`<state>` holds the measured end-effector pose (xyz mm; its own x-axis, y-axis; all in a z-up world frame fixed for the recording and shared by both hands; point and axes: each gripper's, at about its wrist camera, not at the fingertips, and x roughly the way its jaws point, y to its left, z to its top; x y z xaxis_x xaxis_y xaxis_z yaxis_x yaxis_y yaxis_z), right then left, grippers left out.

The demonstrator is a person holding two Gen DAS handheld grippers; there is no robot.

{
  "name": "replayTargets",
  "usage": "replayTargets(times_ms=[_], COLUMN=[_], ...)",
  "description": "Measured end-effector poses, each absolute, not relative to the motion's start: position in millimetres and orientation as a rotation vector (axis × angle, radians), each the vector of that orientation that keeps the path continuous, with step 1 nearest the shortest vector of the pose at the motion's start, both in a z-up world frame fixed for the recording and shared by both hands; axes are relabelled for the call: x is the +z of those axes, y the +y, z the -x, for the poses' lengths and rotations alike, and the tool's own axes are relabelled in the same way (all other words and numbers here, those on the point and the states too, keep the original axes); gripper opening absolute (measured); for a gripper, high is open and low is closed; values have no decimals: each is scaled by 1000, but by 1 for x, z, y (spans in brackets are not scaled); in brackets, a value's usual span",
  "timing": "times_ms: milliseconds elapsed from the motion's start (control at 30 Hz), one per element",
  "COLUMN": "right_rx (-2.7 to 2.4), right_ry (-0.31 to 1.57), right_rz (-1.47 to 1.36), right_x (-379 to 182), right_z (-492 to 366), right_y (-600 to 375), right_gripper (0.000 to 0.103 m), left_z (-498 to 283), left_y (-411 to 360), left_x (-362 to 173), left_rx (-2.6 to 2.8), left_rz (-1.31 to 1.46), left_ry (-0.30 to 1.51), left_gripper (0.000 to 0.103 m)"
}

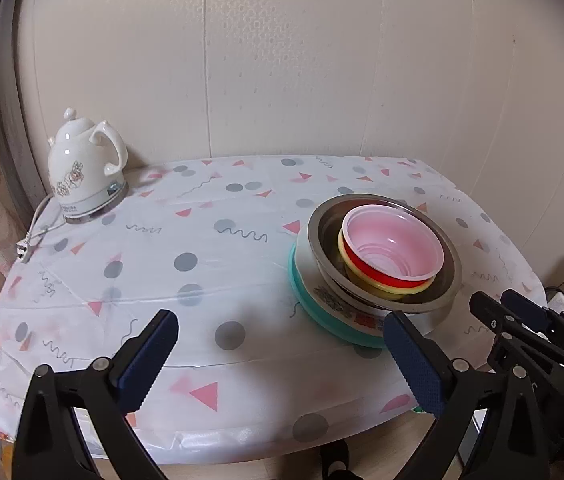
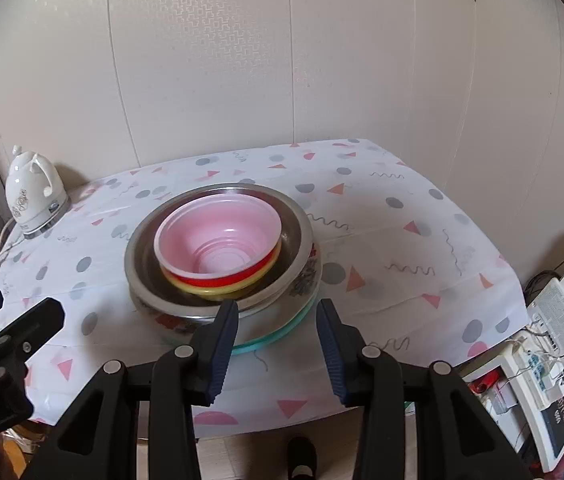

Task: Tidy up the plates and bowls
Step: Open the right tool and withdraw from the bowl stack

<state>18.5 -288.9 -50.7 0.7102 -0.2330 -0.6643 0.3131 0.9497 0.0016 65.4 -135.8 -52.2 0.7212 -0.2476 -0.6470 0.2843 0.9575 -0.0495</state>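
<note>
Both tools point(image 1: 282, 344) point(image 2: 278, 320) empty – bowls point(image 2: 218, 240) nested (on plates point(image 2: 282, 336)).

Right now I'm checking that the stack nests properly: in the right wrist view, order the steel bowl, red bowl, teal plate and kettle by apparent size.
1. steel bowl and teal plate: unsure, the plate is mostly hidden beneath
2. red bowl
3. kettle, though it stands farther back

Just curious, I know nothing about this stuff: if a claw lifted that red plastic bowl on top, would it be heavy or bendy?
The red bowl looks thin-walled, so probably light and somewhat flexible. It sits loosely nested in the yellow bowl, so it likely lifts out easily.
</note>
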Motion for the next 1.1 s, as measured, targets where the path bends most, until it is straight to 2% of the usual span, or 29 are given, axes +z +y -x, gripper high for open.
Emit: replayTargets(times_ms=[1100], right_rx=[-321], right_ry=[704], right_rz=[-97], right_x=[-42], right_z=[0], right_y=[-287], right_gripper=[41], left_z=[-47], left_y=[-137], left_x=[-38], left_rx=[-249], left_rz=[-35], left_ry=[659], left_gripper=[103])
